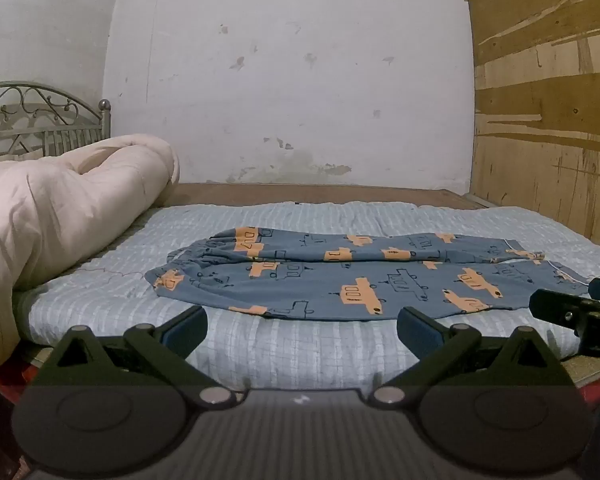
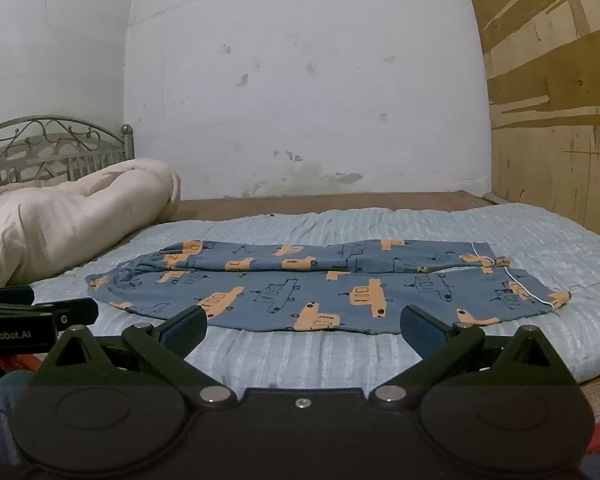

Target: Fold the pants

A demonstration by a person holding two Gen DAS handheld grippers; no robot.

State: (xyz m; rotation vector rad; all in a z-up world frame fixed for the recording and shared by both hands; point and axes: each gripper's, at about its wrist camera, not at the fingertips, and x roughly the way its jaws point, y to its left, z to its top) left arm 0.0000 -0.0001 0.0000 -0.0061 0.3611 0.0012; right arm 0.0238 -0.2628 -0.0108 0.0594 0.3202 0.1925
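Blue pants printed with orange vehicles lie flat across the light blue quilt, waistband at the left, leg cuffs at the right, one leg lying beside the other. My left gripper hovers open just short of the pants' near edge, nothing between its fingers. My right gripper is open too, near the same edge further right, empty. Each gripper shows at the side of the other's view: the right one, the left one.
A rolled cream duvet lies at the bed's left by the metal headboard. A white wall stands behind the bed and a plywood panel at the right. The bed's wooden edge runs along the back.
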